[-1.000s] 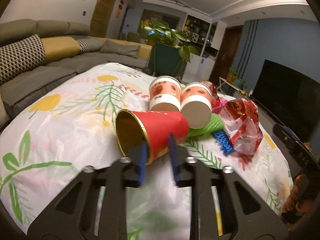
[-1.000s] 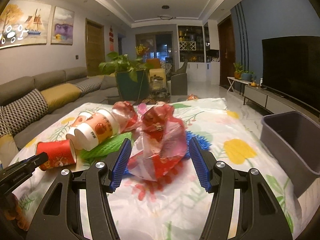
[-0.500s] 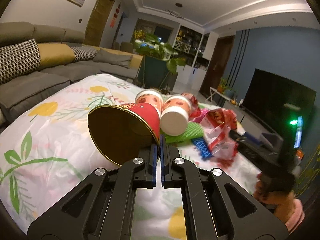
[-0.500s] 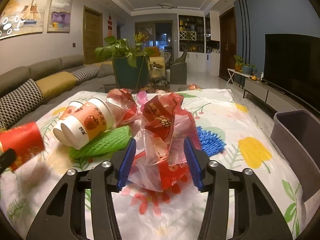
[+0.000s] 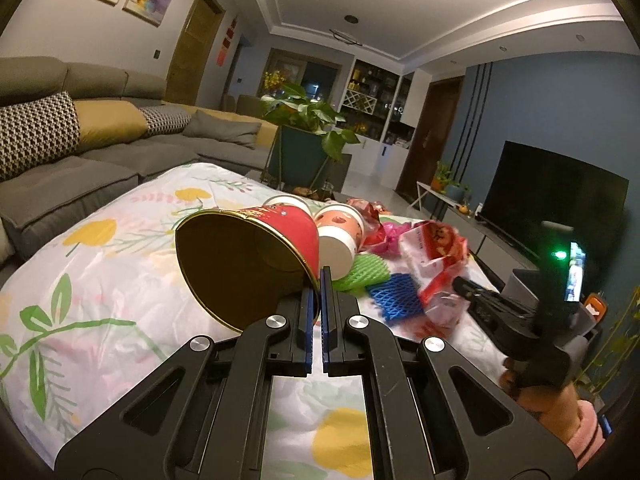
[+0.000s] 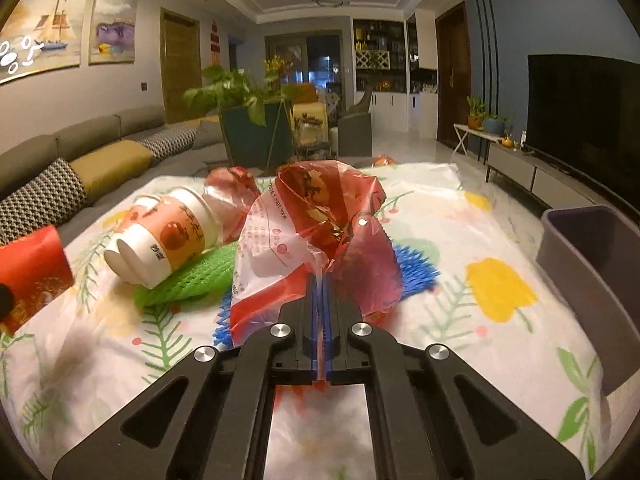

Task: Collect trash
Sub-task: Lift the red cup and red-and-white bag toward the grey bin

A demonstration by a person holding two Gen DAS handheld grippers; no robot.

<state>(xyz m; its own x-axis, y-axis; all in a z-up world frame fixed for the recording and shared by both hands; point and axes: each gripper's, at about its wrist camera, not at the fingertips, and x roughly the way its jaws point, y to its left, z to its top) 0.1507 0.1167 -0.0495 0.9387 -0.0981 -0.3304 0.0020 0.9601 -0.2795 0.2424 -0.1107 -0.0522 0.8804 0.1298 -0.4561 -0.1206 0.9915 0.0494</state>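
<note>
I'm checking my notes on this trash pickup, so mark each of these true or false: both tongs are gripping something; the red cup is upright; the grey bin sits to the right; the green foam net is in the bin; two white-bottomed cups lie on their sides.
1. Both tongs are gripping something. True: the left tongs pinch the red cup at its rim, and the right tongs pinch the red plastic bag.
2. The red cup is upright. False: it is tipped, mouth toward the camera.
3. The grey bin sits to the right. True.
4. The green foam net is in the bin. False: it lies on the tablecloth.
5. The two white-bottomed cups lie on their sides. True.
</note>
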